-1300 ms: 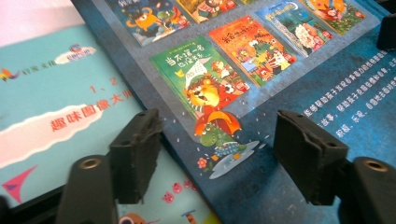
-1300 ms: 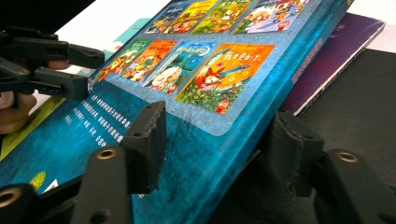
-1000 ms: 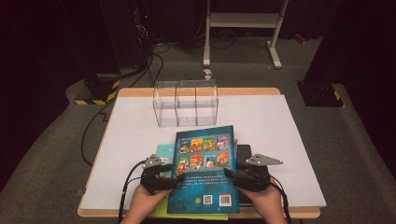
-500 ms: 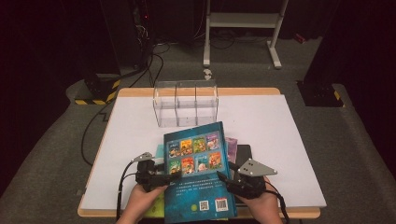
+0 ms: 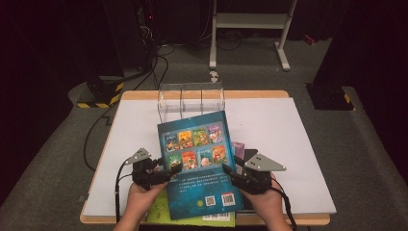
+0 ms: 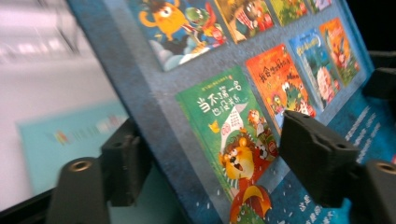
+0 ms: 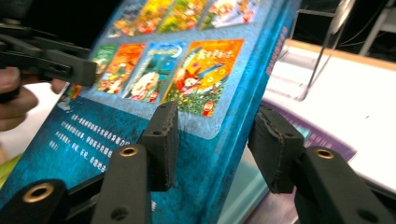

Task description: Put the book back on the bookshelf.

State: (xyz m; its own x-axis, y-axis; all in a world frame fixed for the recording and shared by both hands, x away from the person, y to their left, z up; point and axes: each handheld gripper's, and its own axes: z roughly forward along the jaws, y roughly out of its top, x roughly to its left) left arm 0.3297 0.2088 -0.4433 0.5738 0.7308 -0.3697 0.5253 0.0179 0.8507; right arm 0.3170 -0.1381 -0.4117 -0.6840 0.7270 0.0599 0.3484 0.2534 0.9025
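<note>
A blue book [image 5: 197, 163] with several small cover pictures on its back hangs tilted above the table, its far edge raised. My left gripper [image 5: 175, 169] clamps its left edge. In the left gripper view [image 6: 212, 135] one jaw sits behind the book [image 6: 224, 116] and the other on its cover. My right gripper [image 5: 227, 169] clamps the right edge. In the right gripper view [image 7: 217, 116] the book [image 7: 187, 88] stands between the pads. Both pairs of jaws have just been closing on the book.
A clear acrylic organiser [image 5: 191, 98] stands at the back of the white table mat [image 5: 298, 144]. Under the raised book lie a green book [image 5: 161, 216], a purple one [image 5: 238, 147] and a dark one [image 5: 250, 156]. The table's front edge is right below my hands.
The blue book has come up off the pile and tilted, so its far edge now reaches towards the organiser. Both hands have risen with it.
</note>
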